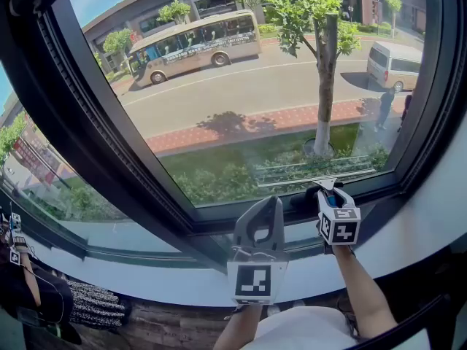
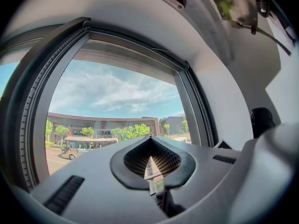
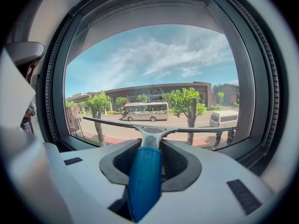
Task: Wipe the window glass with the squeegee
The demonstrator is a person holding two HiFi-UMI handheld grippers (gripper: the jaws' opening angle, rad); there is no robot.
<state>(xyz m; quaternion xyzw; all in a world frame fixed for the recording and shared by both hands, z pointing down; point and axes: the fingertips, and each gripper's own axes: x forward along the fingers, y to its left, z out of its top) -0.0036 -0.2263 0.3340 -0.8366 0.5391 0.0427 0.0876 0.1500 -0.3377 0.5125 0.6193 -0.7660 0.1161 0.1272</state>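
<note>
While right gripper (image 3: pixel 150 143) clamps the squeegee (image 3: pixel 145 181), hold its blade (image 3: pixel 201 130) flat against window glass (image 3: pixel 154 73); left gripper (image 2: pixel 150 143) closed, empty.

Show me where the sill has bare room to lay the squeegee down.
Bare: the white sill left of the left gripper, bordered above by the dark window frame. The white stretch to the right of the right gripper, which holds the squeegee, is also free. Crowded: the middle, where both grippers sit close together.

Three close views — one window (image 1: pixel 255 108)
</note>
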